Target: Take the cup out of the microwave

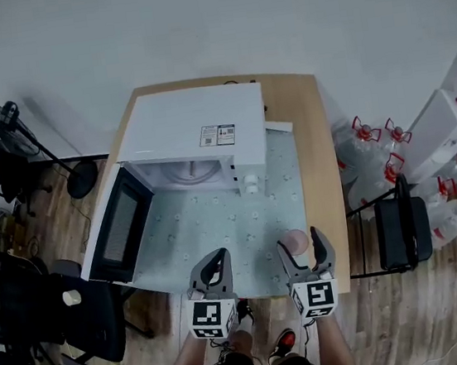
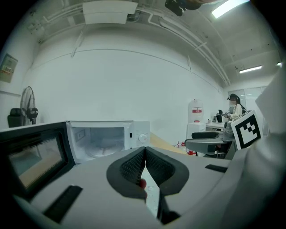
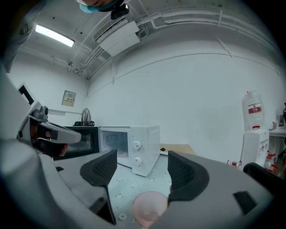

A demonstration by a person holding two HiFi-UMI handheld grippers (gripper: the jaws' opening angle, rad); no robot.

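Note:
The white microwave (image 1: 193, 136) stands at the back of the table with its door (image 1: 117, 225) swung wide to the left; its cavity (image 2: 100, 141) holds only the turntable. A translucent pink cup (image 1: 296, 242) stands upright on the patterned mat near the table's front edge. My right gripper (image 1: 304, 247) is open, its jaws either side of the cup (image 3: 149, 206), which sits low and close to the right jaw. My left gripper (image 1: 214, 264) hovers over the front edge, left of the cup, its jaws shut with nothing between them (image 2: 145, 156).
The open door (image 2: 33, 156) juts out past the table's left side. A black chair (image 1: 71, 315) and a fan (image 1: 4, 123) stand on the floor at the left. Another black chair (image 1: 402, 230) and several water jugs (image 1: 383, 149) are at the right.

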